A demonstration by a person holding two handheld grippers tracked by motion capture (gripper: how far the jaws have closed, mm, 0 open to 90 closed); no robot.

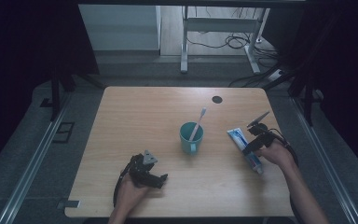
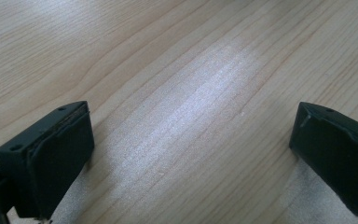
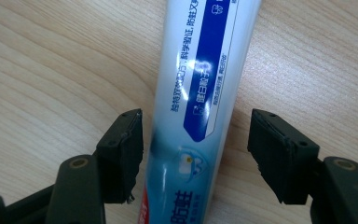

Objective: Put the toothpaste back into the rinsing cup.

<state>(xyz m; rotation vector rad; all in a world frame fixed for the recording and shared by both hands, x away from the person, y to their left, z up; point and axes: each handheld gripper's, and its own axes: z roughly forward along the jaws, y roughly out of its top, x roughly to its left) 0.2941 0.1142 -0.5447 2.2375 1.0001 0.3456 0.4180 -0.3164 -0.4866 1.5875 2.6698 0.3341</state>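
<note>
A white and blue toothpaste tube (image 1: 237, 137) (image 3: 205, 70) lies flat on the wooden table (image 1: 144, 116), right of centre. My right gripper (image 1: 250, 149) (image 3: 196, 149) is lowered over it and open, with one jaw on each side of the tube and small gaps between jaws and tube. A teal mug (image 1: 190, 139) stands at the table's middle with a toothbrush (image 1: 198, 122) leaning upright in it. Near the front left edge, my left gripper (image 1: 162, 179) (image 2: 191, 154) rests low over bare wood, open, with nothing between its jaws.
A small black round cap (image 1: 217, 99) sits in the tabletop near the far edge. Beyond the table are grey floor, white table legs (image 1: 184, 51) and loose cables (image 1: 233, 43). Dark curtains close both sides.
</note>
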